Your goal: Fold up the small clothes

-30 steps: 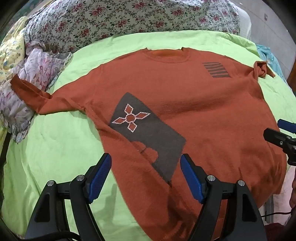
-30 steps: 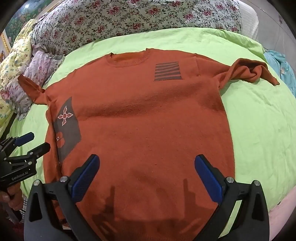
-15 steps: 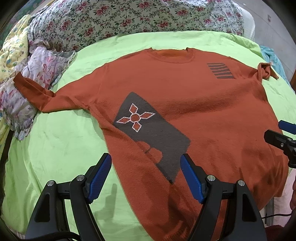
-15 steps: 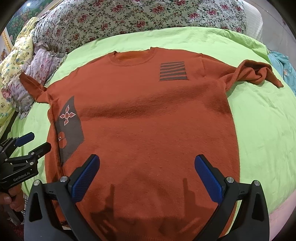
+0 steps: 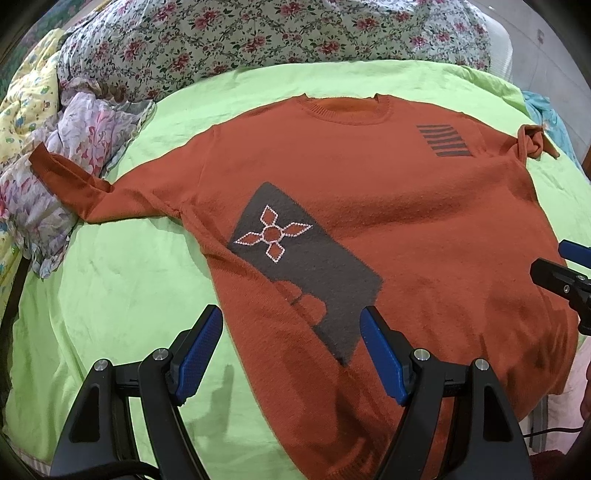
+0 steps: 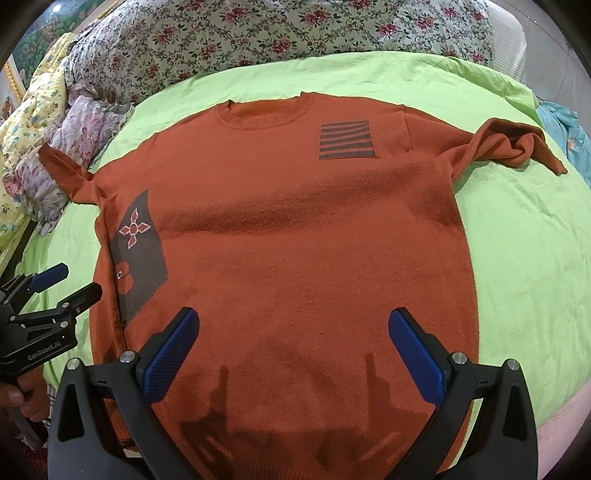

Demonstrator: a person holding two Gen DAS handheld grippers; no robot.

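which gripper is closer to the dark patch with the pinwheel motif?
Left. The left gripper hovers open right over the dark patch; the right gripper sits over the sweater's lower middle.

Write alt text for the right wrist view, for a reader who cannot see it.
An orange sweater lies face up and unfolded on a lime-green bedsheet, with the open right gripper above its lower half, holding nothing. The left gripper is at the left edge, also open, and a floral quilt lies behind.
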